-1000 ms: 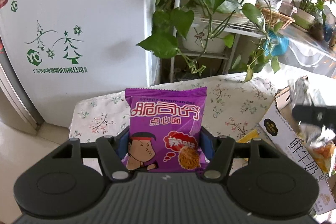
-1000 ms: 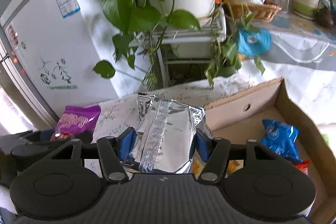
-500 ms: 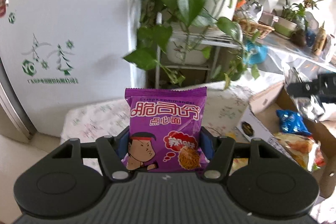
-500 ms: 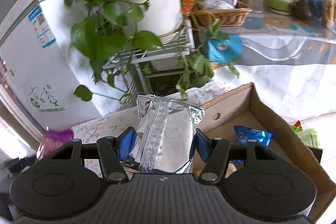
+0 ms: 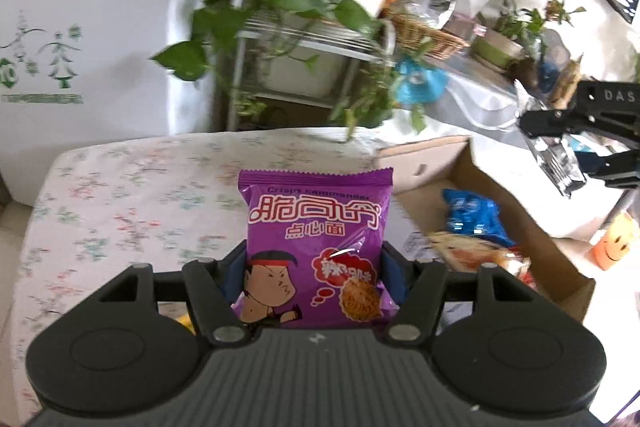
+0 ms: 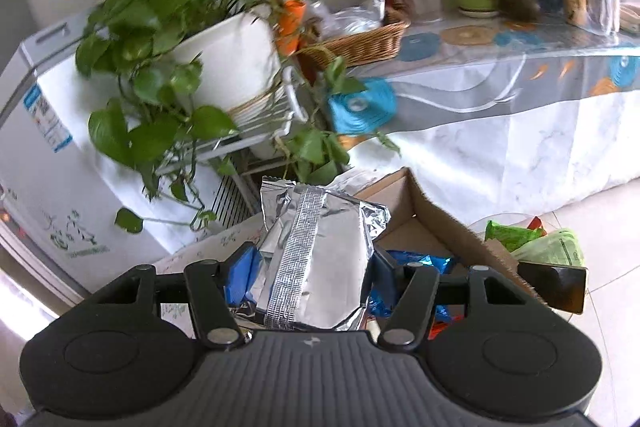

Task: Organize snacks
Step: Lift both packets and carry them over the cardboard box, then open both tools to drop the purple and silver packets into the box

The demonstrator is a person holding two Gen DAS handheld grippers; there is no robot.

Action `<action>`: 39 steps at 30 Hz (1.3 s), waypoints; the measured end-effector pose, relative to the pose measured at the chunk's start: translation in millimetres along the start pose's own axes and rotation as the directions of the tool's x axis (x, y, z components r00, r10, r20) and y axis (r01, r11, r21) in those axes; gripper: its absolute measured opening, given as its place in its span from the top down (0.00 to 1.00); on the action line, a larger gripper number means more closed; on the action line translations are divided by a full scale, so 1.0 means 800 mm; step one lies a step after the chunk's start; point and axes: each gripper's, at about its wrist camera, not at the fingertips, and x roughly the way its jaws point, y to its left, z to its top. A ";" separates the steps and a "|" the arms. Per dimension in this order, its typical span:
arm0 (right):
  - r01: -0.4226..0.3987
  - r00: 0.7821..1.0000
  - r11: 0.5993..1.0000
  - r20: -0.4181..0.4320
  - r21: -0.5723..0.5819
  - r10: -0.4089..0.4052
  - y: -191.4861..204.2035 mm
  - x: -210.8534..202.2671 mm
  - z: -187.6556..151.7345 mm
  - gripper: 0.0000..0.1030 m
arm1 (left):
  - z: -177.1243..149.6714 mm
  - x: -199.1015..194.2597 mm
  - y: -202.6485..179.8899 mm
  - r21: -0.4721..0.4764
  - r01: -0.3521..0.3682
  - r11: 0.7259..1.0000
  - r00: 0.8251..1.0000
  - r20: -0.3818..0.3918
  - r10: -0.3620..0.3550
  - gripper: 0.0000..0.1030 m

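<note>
Cardboard box (image 5: 460, 163) is the landmark, standing open on the floral-cloth table (image 5: 120, 195) with its near flap turned toward the plant stand (image 5: 304, 39). Left gripper (image 5: 314, 267) is clamped on a purple snack packet (image 5: 316, 247), its blue pads pressing both side edges; the packet stands upright, printed face to the camera, held above the table just left of the box. Right gripper (image 6: 316, 267) is closed on a silver foil packet (image 6: 316, 255), seam side facing the camera, held above the box's left part; in the left wrist view this same gripper (image 5: 576, 147) shows beyond the box's far right edge, the foil hanging from it. Inside the box lie a blue packet (image 5: 472, 219) and, nearer, an orange-and-white packet (image 5: 472, 251). Beyond the box's right wall, green bags (image 6: 536, 239) rest on the tiled floor. Behind the box, past the stand, a wicker basket (image 6: 360, 43) sits on a long covered counter (image 6: 520, 99)
</note>
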 end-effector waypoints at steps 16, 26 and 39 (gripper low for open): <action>0.036 0.999 0.988 0.014 0.148 -0.038 -0.052 -0.015 0.014 0.35 | 0.014 0.039 -0.096 -0.044 0.151 0.987 0.988 0.024 -0.150 0.37; 0.105 0.994 0.968 -0.027 0.226 -0.101 -0.069 -0.007 0.011 0.35 | 0.031 0.090 -0.116 -0.119 0.142 0.983 0.989 -0.012 -0.145 0.37; 0.081 0.997 0.967 -0.008 0.241 -0.082 -0.065 -0.007 0.014 0.20 | 0.055 0.075 -0.095 -0.112 0.142 0.983 0.990 -0.009 -0.144 0.15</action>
